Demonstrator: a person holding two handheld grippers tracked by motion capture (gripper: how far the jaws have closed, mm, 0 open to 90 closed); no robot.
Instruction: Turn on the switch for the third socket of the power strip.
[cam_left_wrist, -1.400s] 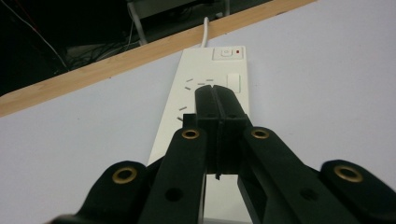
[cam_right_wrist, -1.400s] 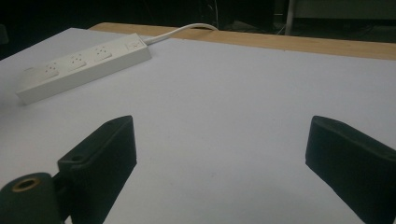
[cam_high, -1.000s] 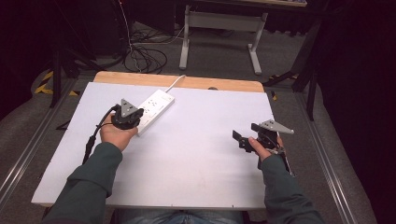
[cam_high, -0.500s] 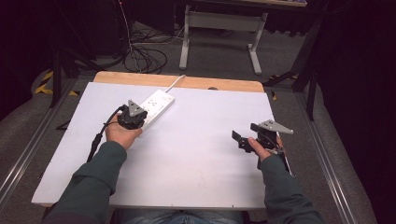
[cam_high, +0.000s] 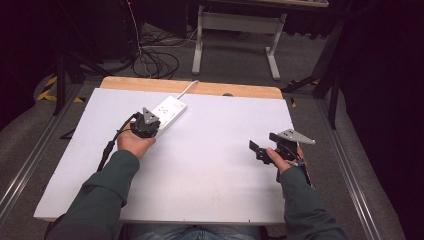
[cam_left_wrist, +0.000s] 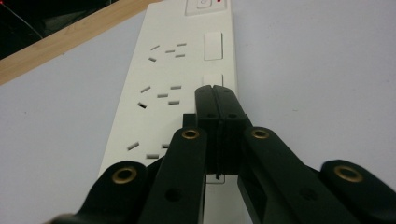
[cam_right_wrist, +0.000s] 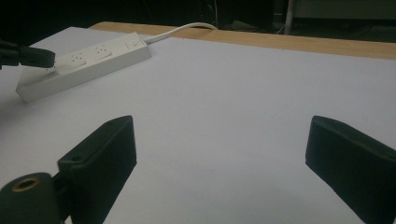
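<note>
The high view looked down and forward over the white table (cam_high: 210, 165). The left gripper view sat close above the power strip (cam_left_wrist: 173, 88); the right gripper view saw the same strip from far.

i'm at a lab-like recording bench: white board (cam_high: 210, 170) on a wooden table (cam_high: 240, 90), black curtains (cam_high: 385, 100) around, cables (cam_high: 155, 62) on grey carpet (cam_high: 235, 55), a metal stand (cam_high: 235, 30) behind.

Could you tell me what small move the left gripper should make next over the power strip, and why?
Probably ease the left gripper straight down onto the white rocker switch just under its tips. Its jaws are shut together over the power strip, aligned with that switch, which suits a press rather than a grasp. The right gripper hangs open over bare table, well clear.
</note>
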